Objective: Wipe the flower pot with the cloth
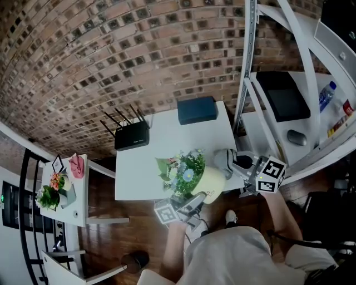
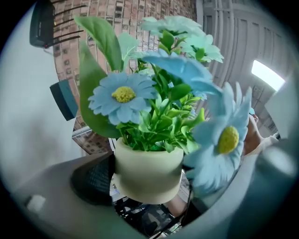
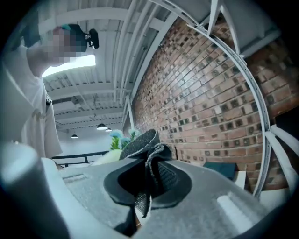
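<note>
Brick wall (image 1: 111,55) backs the white counter (image 1: 161,139). At its near edge the left gripper (image 1: 196,201) clamps the pot (image 2: 148,173), held up; the right gripper (image 3: 147,182) pinches the cloth (image 3: 142,144) beside it. Hard wiping could push the pot from the grip.

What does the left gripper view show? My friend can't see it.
A pale cream round flower pot is gripped between the jaws, filling the middle. Blue daisy-like flowers with yellow centres and green leaves rise from it; a brick wall and a black router show behind.
</note>
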`<state>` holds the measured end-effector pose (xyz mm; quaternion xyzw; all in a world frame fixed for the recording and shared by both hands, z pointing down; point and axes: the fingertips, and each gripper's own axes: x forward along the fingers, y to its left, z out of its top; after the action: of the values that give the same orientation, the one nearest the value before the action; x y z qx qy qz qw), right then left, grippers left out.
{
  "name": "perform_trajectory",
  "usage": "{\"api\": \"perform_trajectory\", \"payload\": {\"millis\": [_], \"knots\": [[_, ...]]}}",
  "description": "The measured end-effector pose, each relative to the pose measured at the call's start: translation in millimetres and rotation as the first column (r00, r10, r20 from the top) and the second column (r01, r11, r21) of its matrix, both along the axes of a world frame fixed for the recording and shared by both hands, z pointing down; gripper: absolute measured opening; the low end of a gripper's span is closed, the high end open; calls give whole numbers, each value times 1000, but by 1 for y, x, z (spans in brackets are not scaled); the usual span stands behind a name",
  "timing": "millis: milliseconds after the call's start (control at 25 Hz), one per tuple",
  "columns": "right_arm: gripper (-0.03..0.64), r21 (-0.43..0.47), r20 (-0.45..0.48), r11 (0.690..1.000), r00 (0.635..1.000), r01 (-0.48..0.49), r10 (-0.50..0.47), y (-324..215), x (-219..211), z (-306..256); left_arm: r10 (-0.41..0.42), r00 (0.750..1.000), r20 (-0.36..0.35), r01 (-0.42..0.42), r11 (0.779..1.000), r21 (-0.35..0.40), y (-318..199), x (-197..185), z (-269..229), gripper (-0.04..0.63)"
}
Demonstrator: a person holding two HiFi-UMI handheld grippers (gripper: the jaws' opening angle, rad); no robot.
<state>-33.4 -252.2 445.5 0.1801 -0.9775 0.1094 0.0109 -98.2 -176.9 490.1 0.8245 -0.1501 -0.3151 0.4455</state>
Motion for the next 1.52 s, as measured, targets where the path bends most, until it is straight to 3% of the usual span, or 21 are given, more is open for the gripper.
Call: {"api": "perform_trajectory", "payload": {"millis": [120,240,360,480,600,720,920,1080,1200,1400,1520], "knots": [[0,-50,-110,999,994,-1,-4,-4,1,50,8,998,-61,-8,1000,-3,5,3,-14,485],[0,-90,-176,995,982,45,-61,19,-8,88,-37,992,-125,33,999,-32,-2,0,-25,485],[0,-164,-139,977,977,136,-160,56,-26,99,-105,984,-142,96,993,-73,-20,-8,-24,484],[0,-226,-45,942,963,249,-266,93,-49,90,-171,979,-113,156,979,-130,-39,-20,-10,484],[0,-194,9,931,950,308,-313,111,-61,62,-198,976,-95,181,970,-160,-48,-30,4,483],[0,-99,-21,949,953,300,-303,108,-61,31,-198,976,-93,180,968,-174,-46,-33,11,483],[0,-2,48,984,983,178,-177,61,-39,-22,-160,982,-100,139,972,-187,-34,-24,17,483],[0,-30,78,999,996,36,-34,11,-17,-15,-143,980,-137,117,976,-183,-24,-19,11,483],[0,-77,16,996,999,-46,47,-12,-12,23,-151,972,-182,117,976,-181,-21,-24,8,483],[0,-162,-57,987,998,27,-37,18,-35,76,-201,943,-263,154,970,-188,-28,-41,-2,483],[0,-181,-51,977,991,115,-126,53,-59,77,-242,943,-227,201,961,-188,-37,-50,-1,482]]}}
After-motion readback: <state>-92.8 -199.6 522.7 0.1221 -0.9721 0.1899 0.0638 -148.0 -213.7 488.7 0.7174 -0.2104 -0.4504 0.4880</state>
